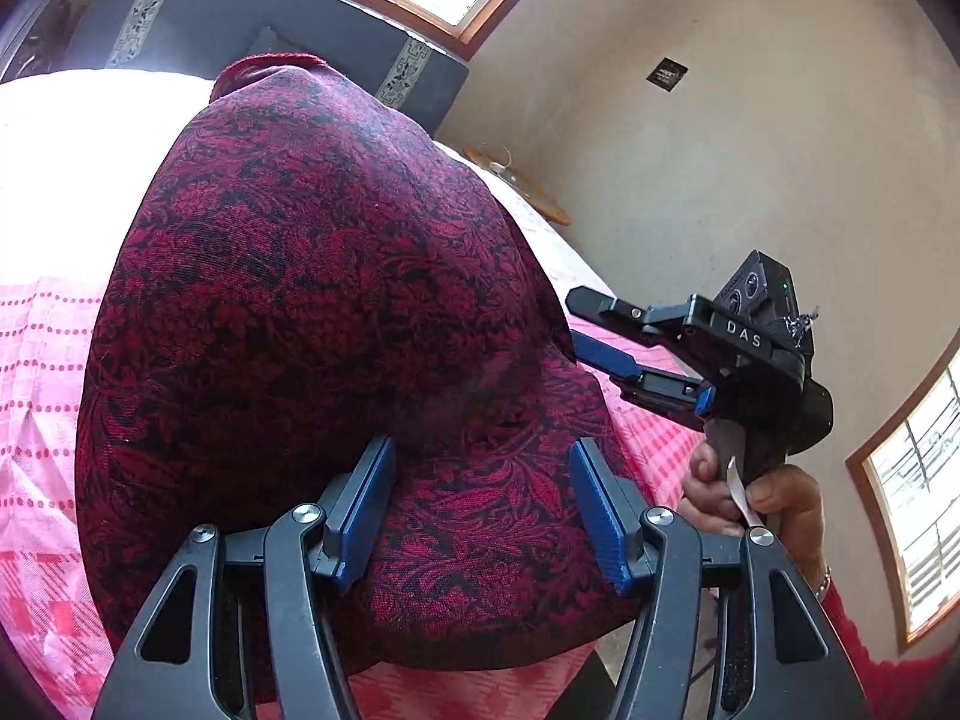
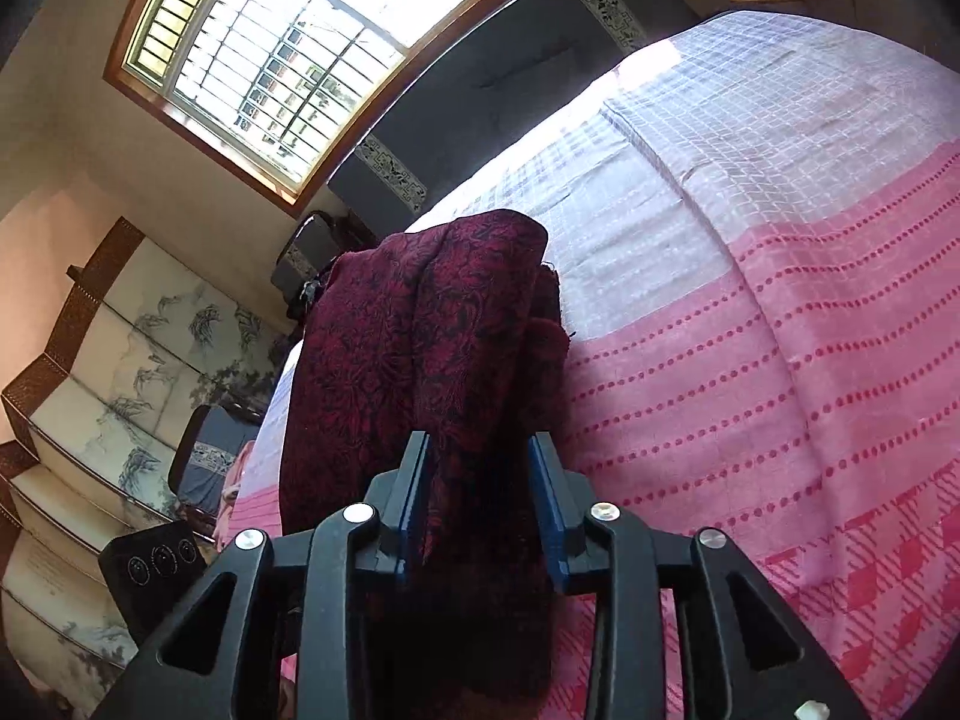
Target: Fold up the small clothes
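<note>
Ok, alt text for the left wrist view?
A dark red floral woven garment lies on a pink checked bedspread between the left gripper's open blue-padded jaws. The right gripper reaches its edge from the right.

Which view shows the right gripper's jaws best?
The left wrist view: the right gripper appears whole from the side, jaws apart at the red patterned garment edge. The right wrist view shows only its blue pads flanking hanging cloth.

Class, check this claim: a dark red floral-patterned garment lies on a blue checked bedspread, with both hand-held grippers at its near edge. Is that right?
Not quite. The bedspread is pink and white checked, not blue, as the right wrist view shows. The rest stands: the dark red floral garment lies on it, with the left hand-held gripper and right hand-held gripper at its near edge.
</note>
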`<state>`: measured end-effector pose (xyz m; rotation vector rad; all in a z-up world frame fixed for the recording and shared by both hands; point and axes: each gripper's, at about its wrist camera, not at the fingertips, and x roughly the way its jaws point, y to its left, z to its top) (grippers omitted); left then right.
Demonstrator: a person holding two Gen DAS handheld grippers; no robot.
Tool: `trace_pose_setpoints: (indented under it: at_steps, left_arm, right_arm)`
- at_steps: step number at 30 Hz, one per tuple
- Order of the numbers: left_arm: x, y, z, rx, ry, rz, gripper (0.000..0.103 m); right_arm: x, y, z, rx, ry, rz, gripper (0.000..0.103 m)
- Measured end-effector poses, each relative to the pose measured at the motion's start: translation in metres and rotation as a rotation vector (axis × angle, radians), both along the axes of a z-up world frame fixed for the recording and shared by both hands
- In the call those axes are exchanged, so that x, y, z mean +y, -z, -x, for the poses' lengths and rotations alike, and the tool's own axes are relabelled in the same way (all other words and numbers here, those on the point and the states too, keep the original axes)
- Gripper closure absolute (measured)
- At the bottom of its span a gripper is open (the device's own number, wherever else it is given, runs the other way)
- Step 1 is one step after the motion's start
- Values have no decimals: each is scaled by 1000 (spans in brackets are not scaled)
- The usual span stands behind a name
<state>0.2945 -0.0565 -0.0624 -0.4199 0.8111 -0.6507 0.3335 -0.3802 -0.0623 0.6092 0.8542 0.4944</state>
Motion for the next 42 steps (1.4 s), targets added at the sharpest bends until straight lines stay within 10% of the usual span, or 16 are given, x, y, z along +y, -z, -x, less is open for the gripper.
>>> trace_pose_setpoints:
  at_steps: [1, 6, 8, 11, 17, 26, 42]
  left_arm:
    - [0, 0, 0, -1, -1, 3, 43]
    - [3, 5, 12, -28, -9, -8, 43]
    - [2, 6, 18, -52, -17, -23, 43]
    - [6, 6, 32, -84, -56, -12, 43]
    - [35, 3, 25, -63, -152, 127, 43]
    - [15, 13, 26, -74, -76, 29, 43]
    - [16, 13, 29, -91, -80, 21, 41]
  right_arm:
    - [-4, 0, -4, 8, 26, 4, 42]
    - [9, 2, -34, 62, -35, 32, 43]
    - [25, -1, -41, 56, -90, 61, 80]
    - [50, -20, -41, -26, -118, 176, 84]
    - [81, -53, -67, -158, -204, 81, 88]
    - [40, 15, -79, -64, -103, -30, 89]
    - [37, -18, 8, -69, -172, 96, 67]
